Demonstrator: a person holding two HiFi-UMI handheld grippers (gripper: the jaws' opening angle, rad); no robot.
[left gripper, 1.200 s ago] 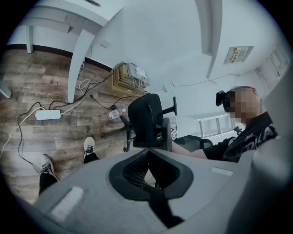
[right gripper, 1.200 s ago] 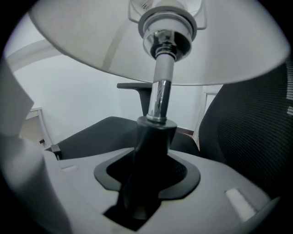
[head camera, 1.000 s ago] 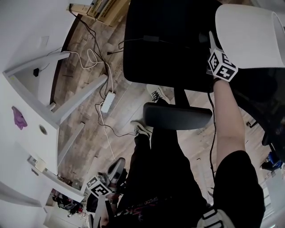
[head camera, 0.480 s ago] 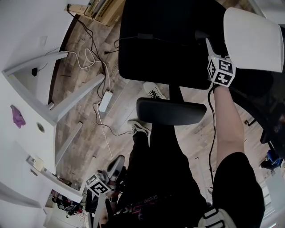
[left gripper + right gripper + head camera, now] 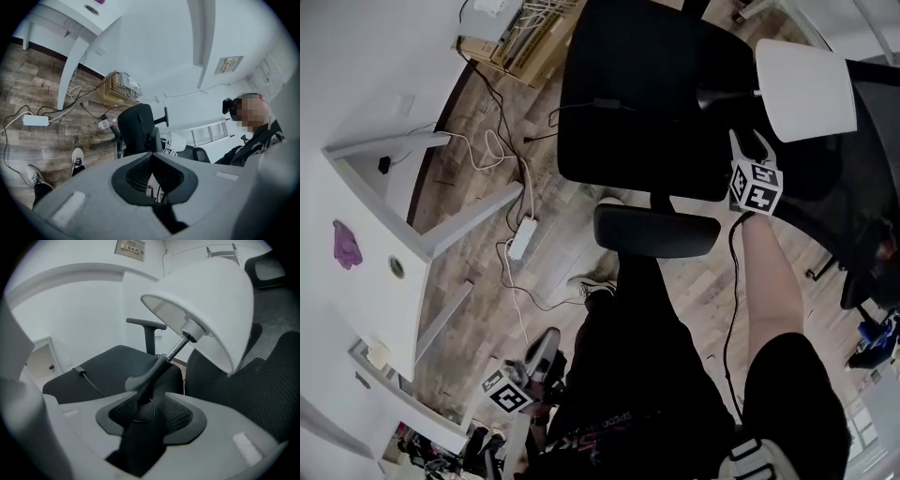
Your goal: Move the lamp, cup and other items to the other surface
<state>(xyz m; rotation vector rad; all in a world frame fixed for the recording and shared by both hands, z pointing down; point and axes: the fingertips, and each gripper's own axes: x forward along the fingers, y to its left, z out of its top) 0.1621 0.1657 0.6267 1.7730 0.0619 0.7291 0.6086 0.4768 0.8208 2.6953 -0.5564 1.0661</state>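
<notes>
The right claw (image 5: 147, 404) is clenched on the lamp (image 5: 190, 333). Its jaws have just been closing, and the dark stem (image 5: 157, 365) is pinched between them. Just past the jaws and off to the claw's left spreads a flat black seat (image 5: 108, 364) with a thin cable (image 5: 89, 380) lying across it; the seat's rim curves round on the far left. On the claw's right a dark mesh back (image 5: 267, 380) rises close by, so room on that side is tight. Ahead, past the seat, an armrest (image 5: 146, 326) stands upright, and behind it is white wall (image 5: 79, 310); the open room lies ahead and to the left. From the jaws the stem slants up and to the claw's right. The white shade (image 5: 215, 291) hangs tilted above and ahead of the claw, its mouth turned left and its back toward the mesh.

The left claw (image 5: 152, 182) hangs low, well apart from the lamp, which shows small and far ahead of it. Its jaws stand near together with a pale strip in the gap; whether that is a held thing or only something beyond, I cannot tell. To this claw's left the wood floor (image 5: 28, 84) lies open but for a shoe (image 5: 77, 157) and a power strip (image 5: 35, 120), with a white desk leg (image 5: 70, 65) farther off.
</notes>
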